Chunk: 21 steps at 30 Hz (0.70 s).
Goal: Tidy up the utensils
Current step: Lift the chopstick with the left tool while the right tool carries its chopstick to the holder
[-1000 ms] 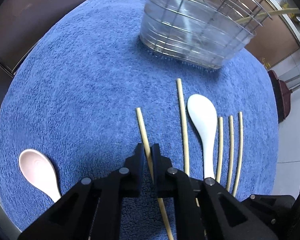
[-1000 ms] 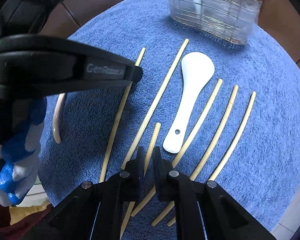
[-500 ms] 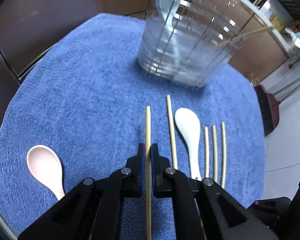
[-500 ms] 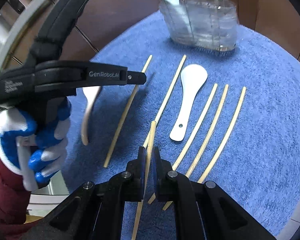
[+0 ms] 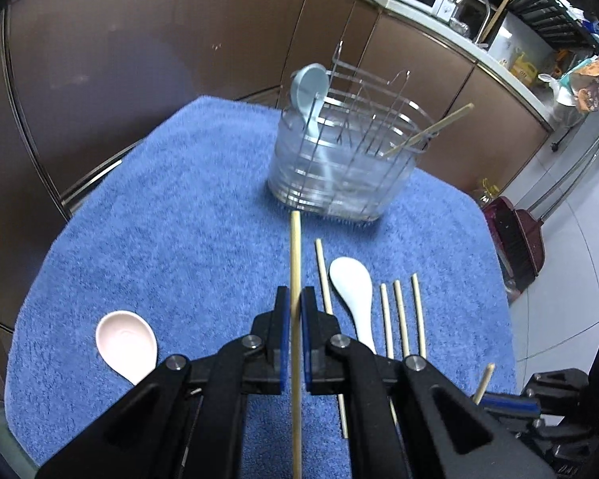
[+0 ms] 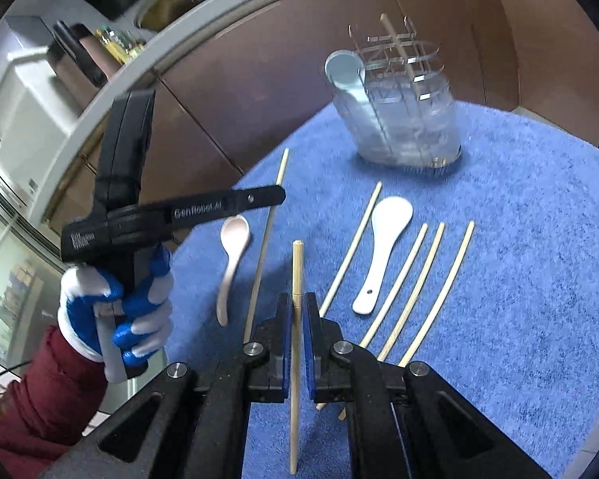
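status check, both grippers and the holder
Left gripper shut on chopstick. Right gripper shut on second chopstick. Utensil holder ahead, path open.

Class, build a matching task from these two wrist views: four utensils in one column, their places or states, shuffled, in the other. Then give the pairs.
Things
1. pale blue spoon
2. pink spoon
3. white spoon
4. chopstick in the left gripper

Places
A. lies alone on the towel's left side
B. clamped between black fingers, lifted off the towel
C. stands in the clear holder
D. lies on the towel among loose chopsticks

Pairs: 1-C, 2-A, 3-D, 4-B
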Each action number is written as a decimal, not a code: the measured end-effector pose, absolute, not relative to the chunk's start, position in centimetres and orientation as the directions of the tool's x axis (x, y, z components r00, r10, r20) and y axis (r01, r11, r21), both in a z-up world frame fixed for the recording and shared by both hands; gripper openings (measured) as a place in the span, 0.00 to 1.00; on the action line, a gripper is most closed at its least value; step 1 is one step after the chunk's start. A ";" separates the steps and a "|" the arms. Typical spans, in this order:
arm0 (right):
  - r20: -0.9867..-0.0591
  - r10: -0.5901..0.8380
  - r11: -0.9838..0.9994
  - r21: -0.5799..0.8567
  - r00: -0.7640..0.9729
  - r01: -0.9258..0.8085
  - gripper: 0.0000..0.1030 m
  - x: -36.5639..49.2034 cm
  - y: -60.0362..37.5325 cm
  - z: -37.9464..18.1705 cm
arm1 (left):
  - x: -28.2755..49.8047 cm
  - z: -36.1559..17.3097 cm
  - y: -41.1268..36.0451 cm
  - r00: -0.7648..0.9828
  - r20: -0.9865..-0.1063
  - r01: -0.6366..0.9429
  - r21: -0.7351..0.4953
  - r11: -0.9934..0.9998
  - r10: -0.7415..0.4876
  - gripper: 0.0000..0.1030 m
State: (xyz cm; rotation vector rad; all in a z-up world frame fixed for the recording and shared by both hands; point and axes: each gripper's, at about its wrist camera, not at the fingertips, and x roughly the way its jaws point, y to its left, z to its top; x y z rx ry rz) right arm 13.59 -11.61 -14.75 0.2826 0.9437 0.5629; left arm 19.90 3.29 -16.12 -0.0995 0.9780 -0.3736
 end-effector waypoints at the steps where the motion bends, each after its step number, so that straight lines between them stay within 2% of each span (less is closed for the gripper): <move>1: -0.675 0.571 0.821 0.464 0.468 -0.333 0.05 13.5 -11.7 -14.3 | 19.8 -15.8 3.4 0.507 -0.786 0.264 -0.250 0.931 -0.355 0.05; 8: -0.609 0.568 0.822 0.447 0.553 -0.353 0.05 14.1 -12.7 -11.9 | 19.9 -13.1 3.4 0.560 -0.738 0.264 -0.272 0.925 -0.377 0.05; 21: -0.396 0.538 0.839 0.337 0.744 -0.428 0.05 18.5 -14.1 -2.1 | 24.0 -2.2 2.3 0.764 -0.504 0.276 -0.310 0.910 -0.403 0.05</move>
